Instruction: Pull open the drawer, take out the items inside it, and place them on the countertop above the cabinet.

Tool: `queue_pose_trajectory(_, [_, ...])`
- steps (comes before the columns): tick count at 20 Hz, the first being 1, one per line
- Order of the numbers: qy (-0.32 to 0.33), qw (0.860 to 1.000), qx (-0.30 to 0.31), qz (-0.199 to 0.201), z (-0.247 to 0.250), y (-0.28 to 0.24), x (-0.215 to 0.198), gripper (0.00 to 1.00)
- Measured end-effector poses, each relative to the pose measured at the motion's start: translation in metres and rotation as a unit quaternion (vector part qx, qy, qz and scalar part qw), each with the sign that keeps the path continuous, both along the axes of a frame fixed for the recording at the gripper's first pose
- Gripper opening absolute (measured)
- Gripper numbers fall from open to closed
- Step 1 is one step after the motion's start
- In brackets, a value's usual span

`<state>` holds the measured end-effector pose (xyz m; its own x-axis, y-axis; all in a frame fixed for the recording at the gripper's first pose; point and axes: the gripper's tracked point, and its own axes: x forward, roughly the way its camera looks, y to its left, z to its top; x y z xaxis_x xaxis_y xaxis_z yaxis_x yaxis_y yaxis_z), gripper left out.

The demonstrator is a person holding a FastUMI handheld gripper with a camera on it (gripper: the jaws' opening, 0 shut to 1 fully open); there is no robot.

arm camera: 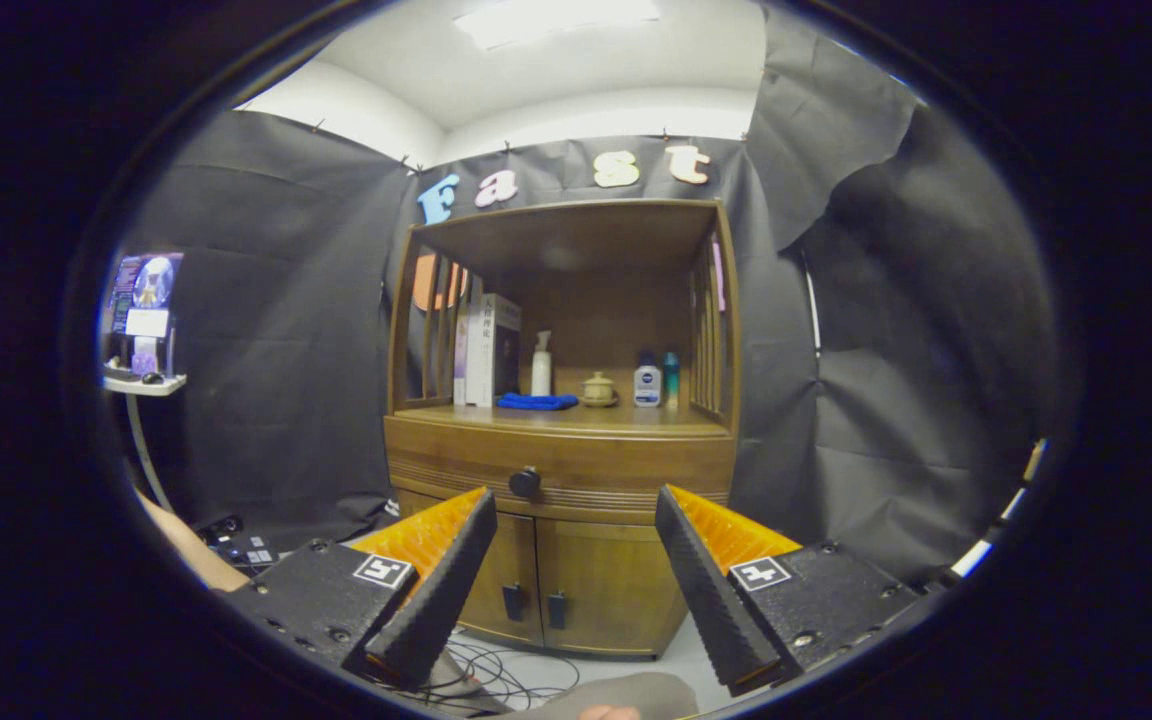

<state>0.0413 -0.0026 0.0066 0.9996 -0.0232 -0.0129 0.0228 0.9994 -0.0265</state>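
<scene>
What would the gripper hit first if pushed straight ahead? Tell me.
Probably the cabinet front: the open gripper points at it, with the closed drawer's dark knob just above and between the fingers. It looks some way off; nothing shows in between, though depth is unclear.

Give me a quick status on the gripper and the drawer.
Gripper open, fingers wide apart, short of the cabinet. Drawer shut, knob just beyond the fingers. Nothing between fingers and knob.

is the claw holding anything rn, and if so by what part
Nothing is held. The claw is open, its fingers spread apart in front of the cabinet, with the drawer knob beyond them, untouched, and the drawer shut.
</scene>
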Motion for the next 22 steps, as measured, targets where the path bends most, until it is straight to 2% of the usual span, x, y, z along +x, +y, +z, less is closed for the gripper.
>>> queue_pose_trajectory(2, [-0.008, 1.0, -0.022, 0.001, 0.008, 0.005, 0.028, 1.0])
queue_pose_trajectory(6, [0.004, 1.0, -0.026, 0.014, 0.004, 0.034, 0.093, 1.0])
queue_pose_trajectory(10, [0.034, 0.999, 0.003, -0.002, -0.011, 0.053, 0.149, 1.0])
queue_pose_trajectory(12, [0.049, 0.999, -0.005, -0.016, -0.022, 0.052, 0.175, 1.0])
queue_pose_trajectory(15, [0.078, 0.996, -0.018, -0.037, -0.041, 0.05, 0.2, 1.0])
queue_pose_trajectory(22, [0.111, 0.992, -0.044, -0.033, -0.073, 0.063, 0.237, 1.0])
